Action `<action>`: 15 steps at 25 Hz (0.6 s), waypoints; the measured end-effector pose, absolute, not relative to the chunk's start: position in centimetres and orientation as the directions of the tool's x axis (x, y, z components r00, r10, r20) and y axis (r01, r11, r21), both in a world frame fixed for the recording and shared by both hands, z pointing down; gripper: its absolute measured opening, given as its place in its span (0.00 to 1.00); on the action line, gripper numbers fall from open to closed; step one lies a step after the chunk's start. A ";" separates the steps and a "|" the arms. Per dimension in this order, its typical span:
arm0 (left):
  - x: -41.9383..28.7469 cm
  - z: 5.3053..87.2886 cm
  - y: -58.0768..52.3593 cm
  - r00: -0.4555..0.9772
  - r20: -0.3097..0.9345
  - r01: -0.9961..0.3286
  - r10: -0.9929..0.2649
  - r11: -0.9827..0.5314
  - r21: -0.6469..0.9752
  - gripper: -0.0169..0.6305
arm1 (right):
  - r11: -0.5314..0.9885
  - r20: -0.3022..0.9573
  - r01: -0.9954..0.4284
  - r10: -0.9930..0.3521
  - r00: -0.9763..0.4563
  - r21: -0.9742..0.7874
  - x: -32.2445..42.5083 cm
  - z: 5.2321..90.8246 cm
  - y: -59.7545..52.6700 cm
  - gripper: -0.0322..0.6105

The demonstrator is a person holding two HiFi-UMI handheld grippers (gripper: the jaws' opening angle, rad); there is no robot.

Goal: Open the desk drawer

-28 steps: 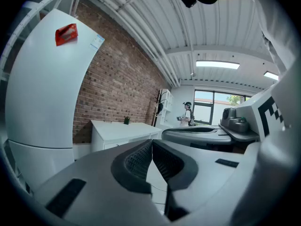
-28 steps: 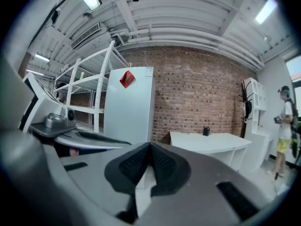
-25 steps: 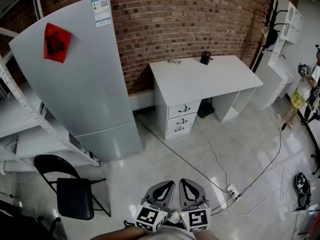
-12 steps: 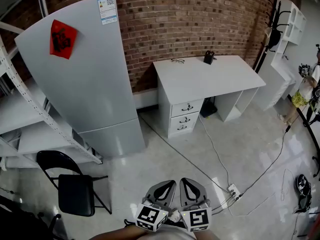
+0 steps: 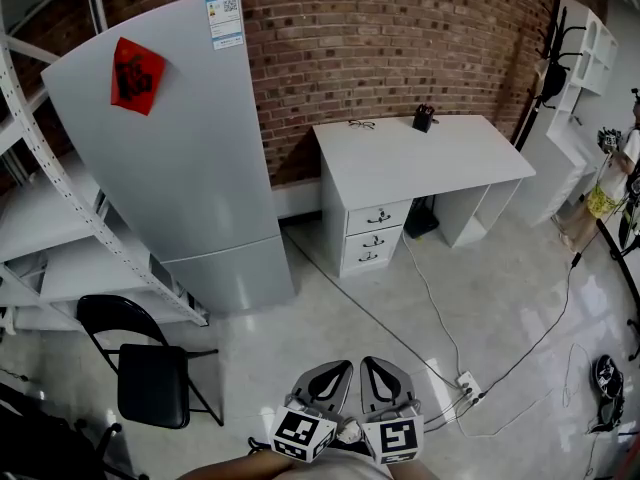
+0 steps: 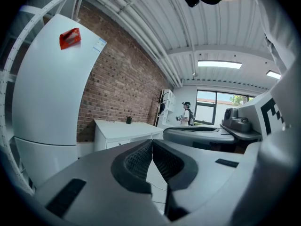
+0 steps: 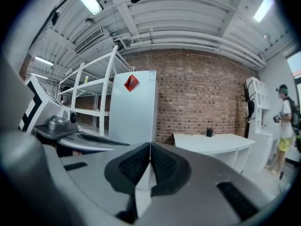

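The left tool [image 5: 334, 368], grey-bodied with a black-and-white marker cube at its rear, has its ribbed black pads pressed together with nothing between them; its own view shows the pads meeting in a single seam. The right tool [image 5: 373, 365] is the same, with jaws flat against each other and empty. Both are held side by side close to the person's body, at the bottom of the head view, pointing roughly level out over the pale glossy floor [image 5: 330, 318].

Beyond them, a white power strip [image 5: 466, 380] and thin cables lie on the floor. Well apart from both tools, against the red brick wall [image 5: 400, 28], stands the white desk [image 5: 440, 163]. Its surface carries a small black holder [image 5: 425, 119] and a pair of spectacles [image 5: 362, 124]. Under the desk's left end, as the head view shows it, is a stack of three white drawers with dark handles. The top drawer [image 5: 377, 216], the middle one and the bottom one all sit flush with the front, shut. A tall pale-grey refrigerator [image 5: 180, 168] stands just beside the desk on that side. A black folding chair [image 5: 150, 383] stands nearer the person.

By my judgement the task has hardly begun: no drawer is pulled out and no handle is touched. What is left is everything: crossing the floor to the desk, spreading one tool, closing it on a handle and drawing the drawer out.
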State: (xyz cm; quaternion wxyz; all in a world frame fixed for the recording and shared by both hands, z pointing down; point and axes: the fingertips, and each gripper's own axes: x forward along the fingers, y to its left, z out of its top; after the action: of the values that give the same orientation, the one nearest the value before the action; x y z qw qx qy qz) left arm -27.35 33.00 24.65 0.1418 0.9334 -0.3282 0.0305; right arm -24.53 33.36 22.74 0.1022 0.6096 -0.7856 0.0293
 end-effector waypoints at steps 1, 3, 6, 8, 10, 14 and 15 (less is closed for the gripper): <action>-27.3 24.6 33.1 0.781 0.151 -0.624 -0.606 -0.743 0.244 0.04 | 0.259 0.197 -0.963 -0.951 -0.239 0.081 -24.4 22.7 33.5 0.08; -26.9 24.7 33.3 0.780 0.152 -0.625 -0.607 -0.743 0.240 0.04 | 0.263 0.199 -0.961 -0.949 -0.243 0.084 -24.1 22.8 33.7 0.08; -26.1 24.8 33.6 0.782 0.153 -0.622 -0.604 -0.747 0.233 0.04 | 0.259 0.192 -0.963 -0.951 -0.241 0.075 -23.4 22.9 33.9 0.08; -25.7 24.8 33.7 0.783 0.154 -0.622 -0.603 -0.749 0.230 0.04 | 0.258 0.193 -0.963 -0.952 -0.239 0.077 -22.8 22.9 33.9 0.08; -25.2 24.8 33.8 0.781 0.155 -0.624 -0.605 -0.747 0.229 0.04 | 0.260 0.189 -0.963 -0.952 -0.242 0.076 -22.3 22.8 34.0 0.08; -24.0 24.8 34.0 0.779 0.158 -0.627 -0.607 -0.748 0.217 0.04 | 0.268 0.186 -0.961 -0.950 -0.251 0.070 -21.3 22.9 34.2 0.08; -23.7 24.8 34.2 0.778 0.158 -0.628 -0.608 -0.748 0.214 0.04 | 0.266 0.181 -0.962 -0.951 -0.252 0.060 -20.9 22.8 34.2 0.08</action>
State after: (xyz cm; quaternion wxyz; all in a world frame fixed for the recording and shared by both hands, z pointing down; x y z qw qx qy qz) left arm -23.66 34.17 24.82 0.1283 0.9341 -0.3308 0.0390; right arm -20.93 34.16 22.83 0.0907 0.6050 -0.7905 0.0311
